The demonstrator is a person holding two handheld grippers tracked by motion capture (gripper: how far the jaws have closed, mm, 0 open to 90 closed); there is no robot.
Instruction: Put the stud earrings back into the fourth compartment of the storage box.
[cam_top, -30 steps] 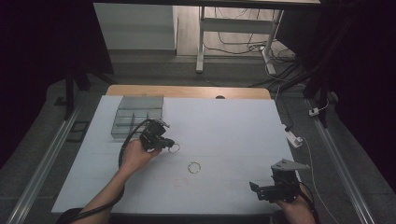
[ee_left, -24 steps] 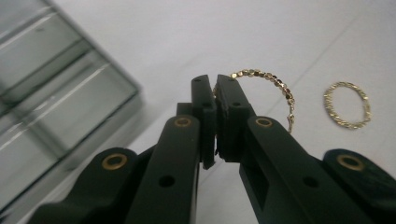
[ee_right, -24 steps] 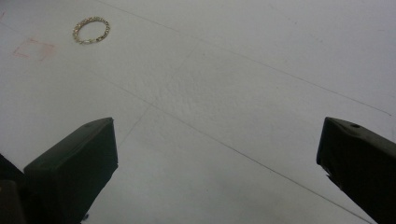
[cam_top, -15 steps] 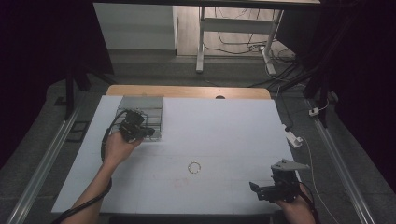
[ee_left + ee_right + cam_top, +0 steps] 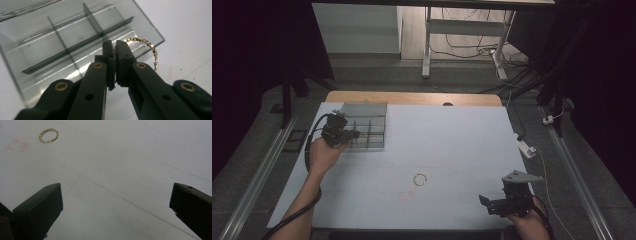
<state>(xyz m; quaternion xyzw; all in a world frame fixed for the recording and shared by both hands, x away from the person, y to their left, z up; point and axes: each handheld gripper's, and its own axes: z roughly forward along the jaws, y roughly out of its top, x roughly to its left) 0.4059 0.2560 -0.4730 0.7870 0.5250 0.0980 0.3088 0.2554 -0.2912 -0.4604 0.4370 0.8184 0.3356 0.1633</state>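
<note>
The left gripper (image 5: 115, 47) pinches a gold bead bracelet (image 5: 145, 45) over the divided grey tray (image 5: 371, 112) at the bench's far left corner. The right gripper (image 5: 502, 204) hovers at the near right edge, jaws spread wide, and a second gold bracelet (image 5: 420, 179) lies mid-bench.

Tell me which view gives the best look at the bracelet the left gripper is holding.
The left gripper view: the beaded gold bracelet arcs out from the shut jaws of the left gripper, over the clear compartment box. In the high view that gripper is at the box, the bracelet too small to make out.
</note>
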